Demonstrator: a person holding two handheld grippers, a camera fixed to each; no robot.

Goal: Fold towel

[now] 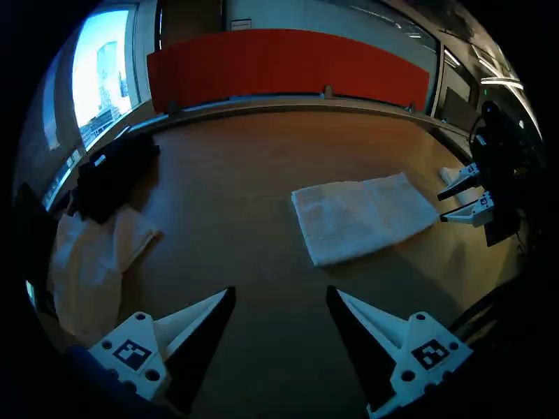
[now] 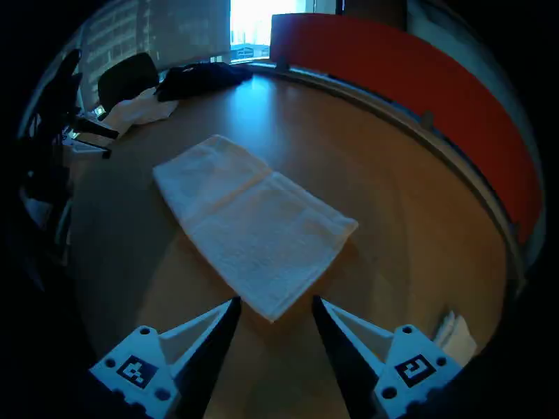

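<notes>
While I look along the left gripper [image 1: 279, 290], its two fingers stand wide apart over the bare wood of the table [image 1: 237, 209], with nothing between them. The towel [image 1: 363, 218] lies flat at about 1 o'clock from those fingertips, well apart from them, a pale folded rectangle with a crease across its middle. Out at 3 o'clock, past the towel's far end, I can see the right gripper [image 1: 441, 209], its fingers pointing at the towel and spread, clear of the cloth.

From the right gripper view, the right gripper [image 2: 276, 299] is parted and empty, and the towel [image 2: 251, 223] sits dead ahead at 12 o'clock, its nearest corner just beyond the gap between my fingertips; I cannot tell whether they touch it. The left gripper [image 2: 112, 143] shows at 10 o'clock, beyond the towel's far edge.

A red partition [image 1: 279, 66] runs along the table's far side. At 9 o'clock in the left gripper view, a dark garment [image 1: 112, 174] lies on a pale cloth [image 1: 91, 258] at the table's edge, under a bright window [image 1: 105, 70].
</notes>
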